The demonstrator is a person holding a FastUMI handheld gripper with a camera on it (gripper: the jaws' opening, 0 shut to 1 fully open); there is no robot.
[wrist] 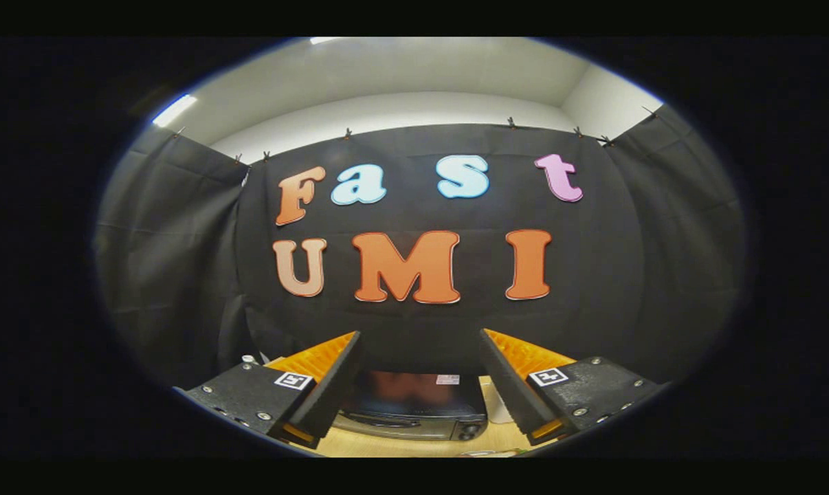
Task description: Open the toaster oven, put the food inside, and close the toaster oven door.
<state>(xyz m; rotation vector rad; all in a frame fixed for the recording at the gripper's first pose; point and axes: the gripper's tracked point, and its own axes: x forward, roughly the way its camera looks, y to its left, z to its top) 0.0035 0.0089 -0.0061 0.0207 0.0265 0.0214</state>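
Here the toaster oven [414, 405] sits on the table [401, 445] with its door seemingly closed, low between and beyond the fingers of the claw [420, 385], which stand wide apart and hold nothing. The opening step looks not yet begun; next the claw likely must drop toward the oven's door handle. A pale cup-like thing [500, 410], too small to identify, stands just right of the oven, and nothing blocks the approach.
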